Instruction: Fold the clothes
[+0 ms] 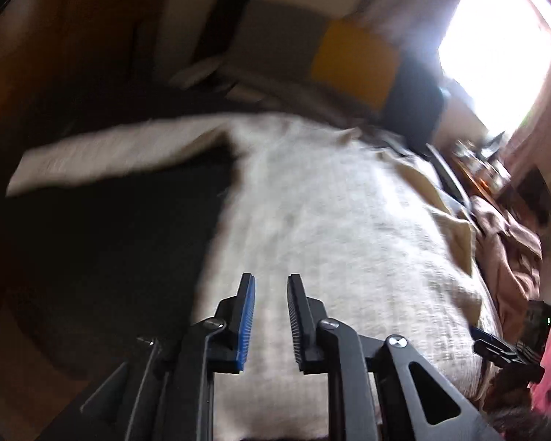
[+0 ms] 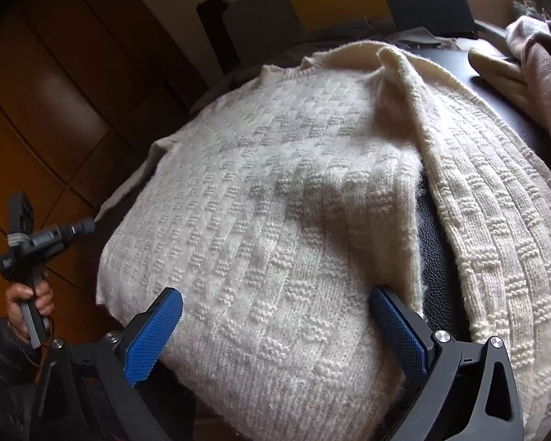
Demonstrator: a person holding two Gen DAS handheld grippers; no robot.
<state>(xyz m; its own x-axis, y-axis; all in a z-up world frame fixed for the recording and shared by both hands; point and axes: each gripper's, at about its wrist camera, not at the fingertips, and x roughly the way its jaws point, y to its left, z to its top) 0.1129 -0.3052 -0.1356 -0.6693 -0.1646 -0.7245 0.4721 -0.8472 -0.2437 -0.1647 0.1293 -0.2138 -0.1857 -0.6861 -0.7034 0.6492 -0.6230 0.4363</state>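
Note:
A cream knitted sweater (image 2: 275, 191) lies spread over a black leather-like surface (image 2: 437, 257). Just above its near hem hangs my right gripper (image 2: 275, 294), wide open, with one blue pad (image 2: 154, 334) on each side of the knit and nothing held. Another broad knitted part (image 2: 496, 220) lies to the right, across a dark gap. The left wrist view is blurred. In it my left gripper (image 1: 270, 279) hovers over the sweater (image 1: 330, 220), its fingers a narrow gap apart and empty. One sleeve (image 1: 110, 154) stretches out to the left.
A hand (image 2: 29, 299) grips the left tool's handle beyond the sweater's left edge, above wooden flooring (image 2: 36, 128). Brownish-pink clothes (image 1: 507, 257) (image 2: 543, 73) and a beige garment (image 1: 440, 198) are piled on the right. Behind are a yellow cushion (image 1: 352, 62) and a bright window (image 1: 496, 47).

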